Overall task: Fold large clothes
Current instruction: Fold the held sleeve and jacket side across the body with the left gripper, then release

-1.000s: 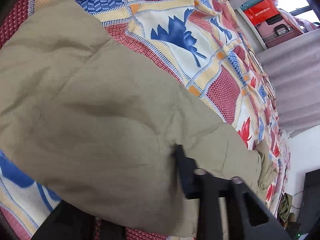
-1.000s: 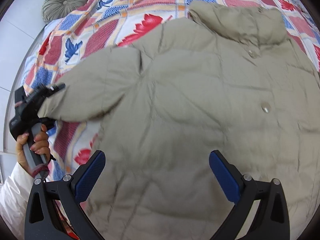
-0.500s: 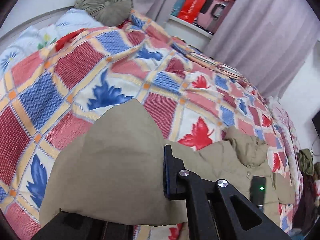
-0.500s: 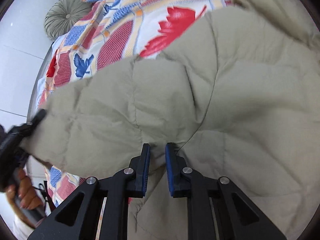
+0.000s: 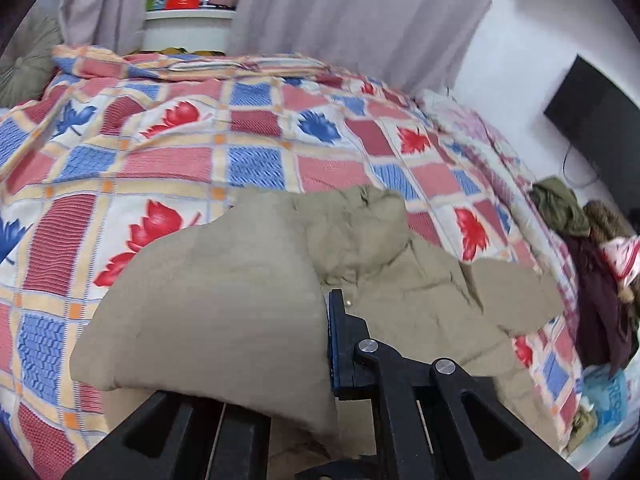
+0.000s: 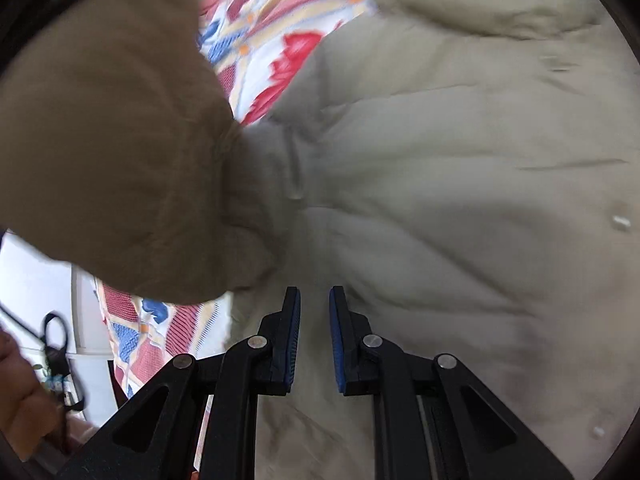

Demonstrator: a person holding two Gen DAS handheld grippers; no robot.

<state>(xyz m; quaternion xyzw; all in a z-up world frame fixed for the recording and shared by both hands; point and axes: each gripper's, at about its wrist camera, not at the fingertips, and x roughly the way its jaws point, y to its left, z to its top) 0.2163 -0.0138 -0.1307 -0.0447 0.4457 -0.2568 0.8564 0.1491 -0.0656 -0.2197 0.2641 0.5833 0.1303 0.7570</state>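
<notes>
1. In my left wrist view, the left claw is clamped on the sleeve of the big tan coat. I see only one blue-padded finger; the sleeve covers the other one.
2. The sleeve is lifted up and hangs over the claw. The rest of the coat lies flat on the bed, with its collar bunched up in the middle.
3. The bed has a quilt with red and blue leaves in squares. Behind it hang grey curtains. A dark screen is on the white wall, and a heap of clothes sits at the far right edge of the bed.
4. In my right wrist view, the right claw is nearly closed, with a thin gap between its blue pads. Coat cloth fills that gap, but I cannot tell if the claw is pinching it.
5. The coat body fills most of this view. The lifted sleeve hangs at the upper left, and the cloth gathers into a twist just above the claw.
6. A snap button shows at the right.
</notes>
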